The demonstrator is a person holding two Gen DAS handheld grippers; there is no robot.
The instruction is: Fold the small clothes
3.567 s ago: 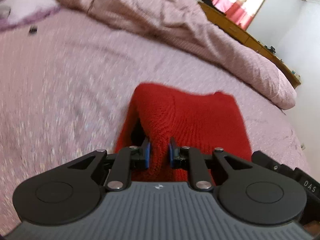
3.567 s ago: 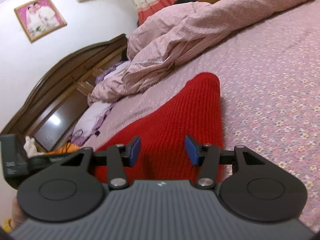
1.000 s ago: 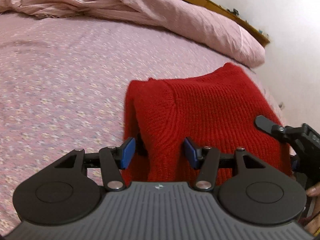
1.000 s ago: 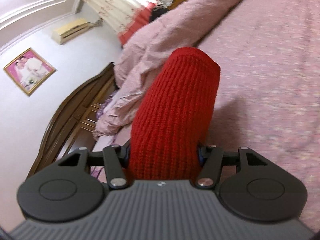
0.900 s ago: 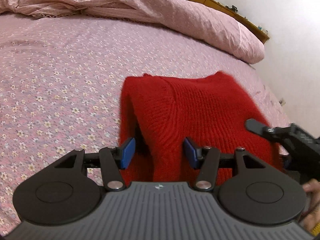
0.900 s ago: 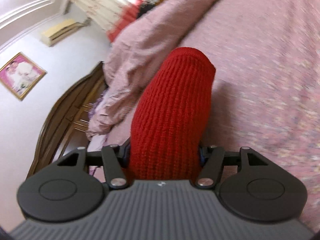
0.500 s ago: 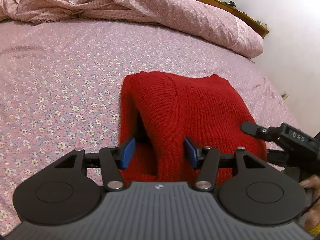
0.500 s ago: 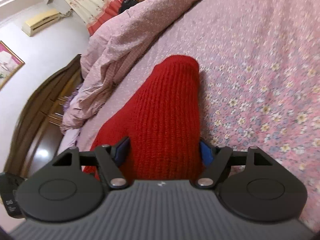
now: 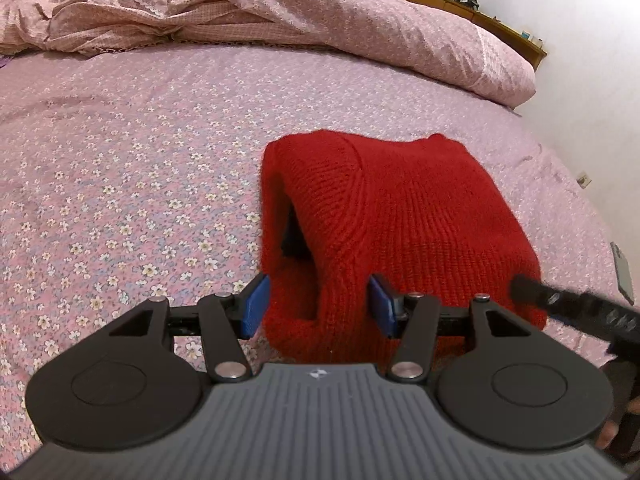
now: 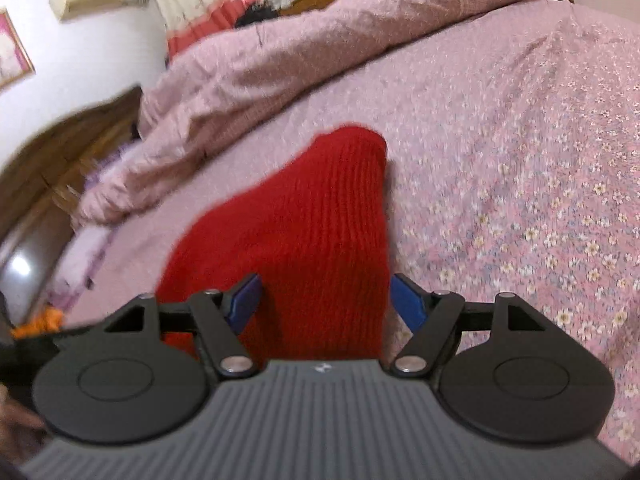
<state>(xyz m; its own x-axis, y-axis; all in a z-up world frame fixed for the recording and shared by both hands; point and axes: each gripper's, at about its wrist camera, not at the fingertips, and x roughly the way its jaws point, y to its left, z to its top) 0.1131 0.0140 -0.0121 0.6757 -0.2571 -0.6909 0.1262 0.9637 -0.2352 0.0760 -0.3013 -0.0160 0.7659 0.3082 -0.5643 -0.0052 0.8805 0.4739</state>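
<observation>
The red knit [image 9: 400,216] is lying folded on the floral sheet [image 9: 120,184], which is serving as the landmark here. Left of the knit the sheet is running wide and bare; on the knit's right the sheet is narrowing toward the bed's edge and a white wall.

The left gripper [image 9: 318,304] is hanging over the knit's near left corner, its blue pads spread on either side of a raised fold; whether they are pressing it I cannot tell. A dark opening is gaping under that fold. The right gripper [image 10: 326,300] is sitting at the knit's near right edge with its pads spread; the right pad is standing clear of the cloth, the left one overlapping it in a blurred view.

Beyond the knit, a crumpled quilt [image 9: 280,16] is lying along the sheet's far side, bounding the room that way. A phone [image 9: 622,268] is resting on the sheet near the right edge, apart from the knit. In the right wrist view a wooden headboard [image 10: 52,168] is rising past the quilt, and a framed picture [image 10: 12,52] is hanging on the wall.
</observation>
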